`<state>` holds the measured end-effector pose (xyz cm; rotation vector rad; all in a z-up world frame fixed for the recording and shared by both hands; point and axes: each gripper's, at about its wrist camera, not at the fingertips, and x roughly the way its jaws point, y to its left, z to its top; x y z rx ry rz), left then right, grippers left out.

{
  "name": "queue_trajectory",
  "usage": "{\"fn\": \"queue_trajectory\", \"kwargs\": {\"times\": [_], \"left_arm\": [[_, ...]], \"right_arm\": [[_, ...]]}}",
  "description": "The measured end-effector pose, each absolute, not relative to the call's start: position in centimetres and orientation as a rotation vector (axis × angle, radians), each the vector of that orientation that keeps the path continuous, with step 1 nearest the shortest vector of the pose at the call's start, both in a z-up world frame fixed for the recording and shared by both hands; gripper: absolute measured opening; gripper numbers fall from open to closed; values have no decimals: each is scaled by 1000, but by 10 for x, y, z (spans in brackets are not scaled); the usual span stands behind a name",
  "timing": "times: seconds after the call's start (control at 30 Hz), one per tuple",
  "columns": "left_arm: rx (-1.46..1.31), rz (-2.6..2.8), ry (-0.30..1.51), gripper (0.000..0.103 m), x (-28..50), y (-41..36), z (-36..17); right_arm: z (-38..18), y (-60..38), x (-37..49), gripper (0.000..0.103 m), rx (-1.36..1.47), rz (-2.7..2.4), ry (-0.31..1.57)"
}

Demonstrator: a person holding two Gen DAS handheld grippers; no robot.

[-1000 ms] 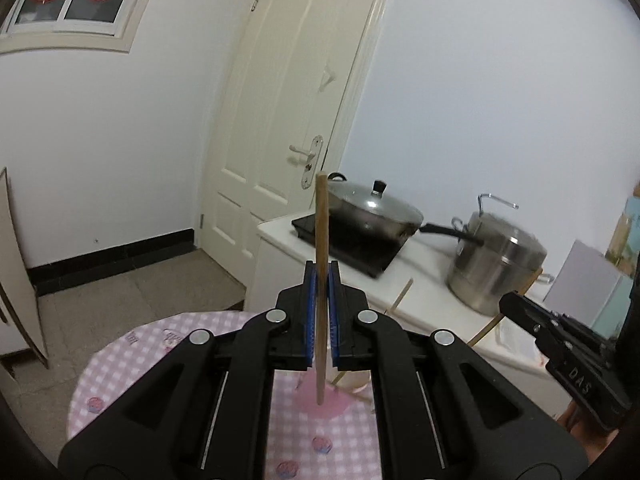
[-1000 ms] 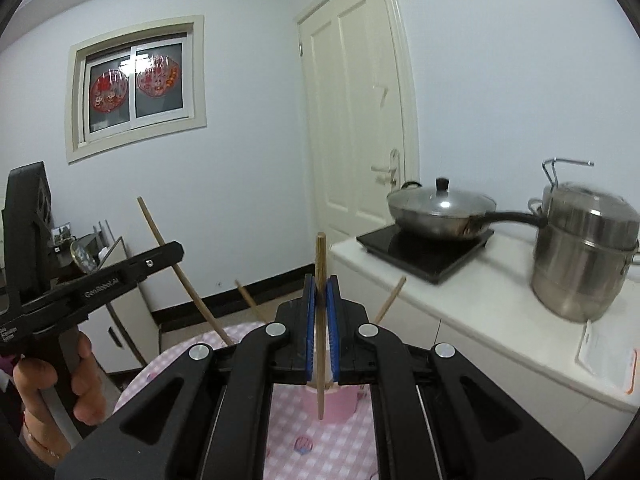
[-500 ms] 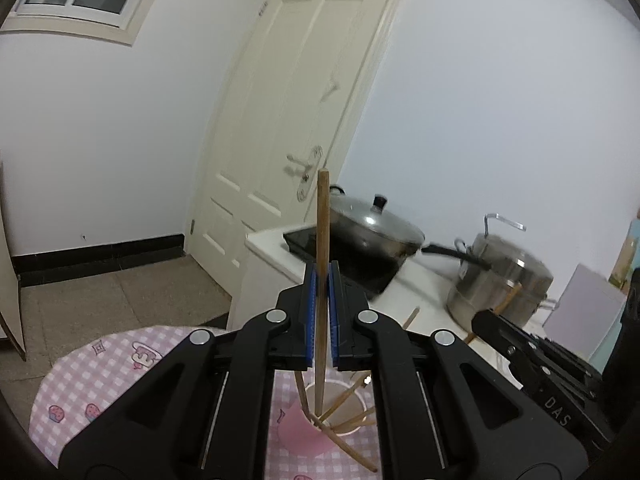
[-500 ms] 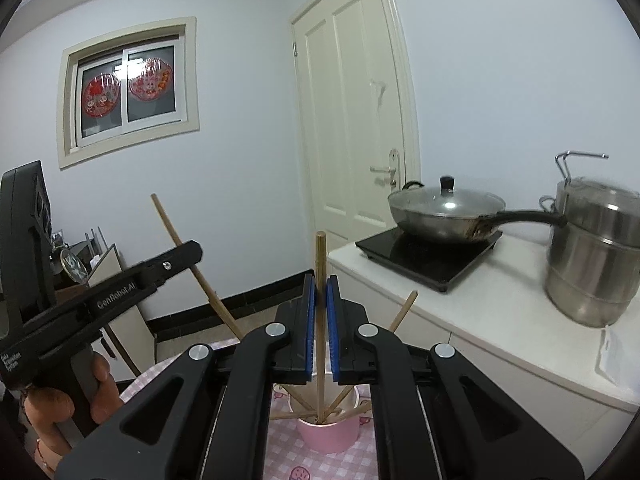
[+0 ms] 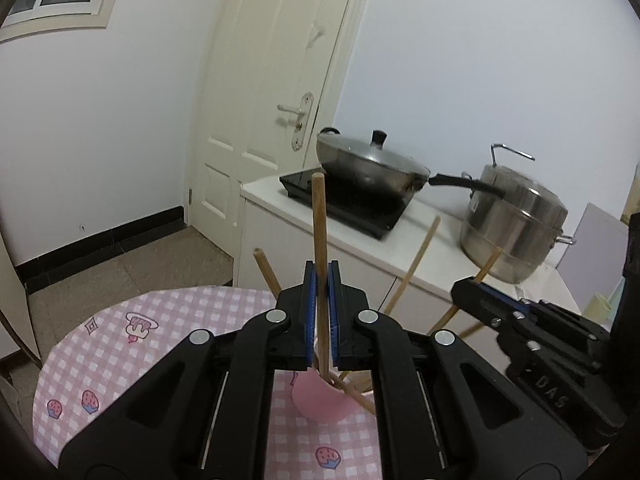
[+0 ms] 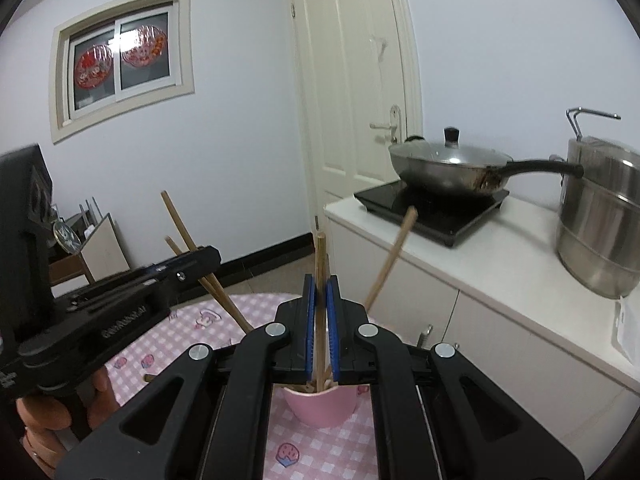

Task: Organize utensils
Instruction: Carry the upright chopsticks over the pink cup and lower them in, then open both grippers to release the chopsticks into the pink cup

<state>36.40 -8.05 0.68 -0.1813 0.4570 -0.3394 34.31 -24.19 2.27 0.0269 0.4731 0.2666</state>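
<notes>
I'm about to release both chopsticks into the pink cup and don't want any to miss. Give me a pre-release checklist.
1. Left hand-held gripper shut on its chopstick: ok.
2. Right hand-held gripper shut on its chopstick: ok.
3. Right chopstick's lower end inside the pink cup: ok.
4. Left chopstick's lower end inside the cup rim: ok.
5. Cup upright on the checked tablecloth: ok.
6. Tips resting on the cup bottom: cannot tell.

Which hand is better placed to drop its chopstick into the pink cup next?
Probably the right. The right gripper holds its chopstick upright with the lower end already inside the pink cup. The left gripper has its chopstick tip at the cup's rim, slightly tilted.
</notes>
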Motion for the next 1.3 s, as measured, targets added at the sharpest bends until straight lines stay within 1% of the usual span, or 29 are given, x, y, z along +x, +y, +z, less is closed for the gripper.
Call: {"fn": "queue_trajectory", "kwargs": {"times": [0.13,0.43,0.5,0.57,0.63,1.03,1.3], "left_arm": [[-179,-346,471,6,364,-79,7],[-182,-362,525,7,363,-75,11],[-181,-366,532,7,359,-75,13],[-176,-365,528,7,356,-74,16],[-166,-361,522,7,351,-73,20],[-115,-338,526,7,307,-54,26],[-67,-304,586,7,272,-25,3]], "right_arm": [[13,-242,346,5,24,260,497],[16,-249,341,6,73,270,523],[17,-250,338,9,75,268,524],[20,-251,334,21,79,262,521],[23,-252,329,28,82,257,511],[40,-247,291,31,66,275,489],[23,-221,259,32,26,346,537]]}}
